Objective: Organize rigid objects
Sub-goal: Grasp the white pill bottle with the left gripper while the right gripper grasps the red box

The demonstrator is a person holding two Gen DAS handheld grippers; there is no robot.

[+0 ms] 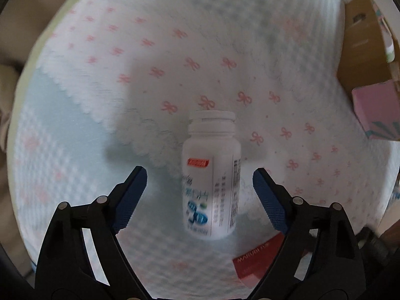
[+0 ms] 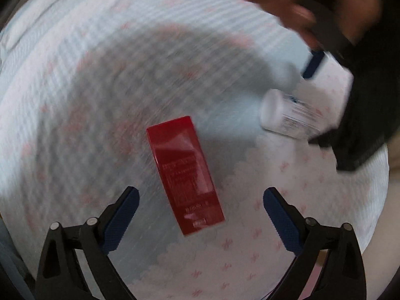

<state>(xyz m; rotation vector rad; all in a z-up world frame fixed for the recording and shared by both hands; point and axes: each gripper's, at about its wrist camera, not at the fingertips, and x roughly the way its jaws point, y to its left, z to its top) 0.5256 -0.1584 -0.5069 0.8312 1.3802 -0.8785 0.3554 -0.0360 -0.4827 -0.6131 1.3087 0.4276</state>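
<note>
Each spread claw hung over its target, ready to pinch: left claw (image 1: pixel 199 175) straddling a lying white bottle (image 1: pixel 212 175), right claw (image 2: pixel 201 195) over a flat red box (image 2: pixel 185 175).

Open bedspread (image 1: pixel 105 57) on all sides of white bottle (image 1: pixel 212 175) lying between spread fingers of left gripper (image 1: pixel 200 182), no pad contact. Red box (image 2: pixel 185 175) likewise clear between fingers of right gripper (image 2: pixel 201 200). Obstructions: cardboard box (image 1: pixel 360 47), pink box (image 1: pixel 375 110) at bedspread edge.
</note>
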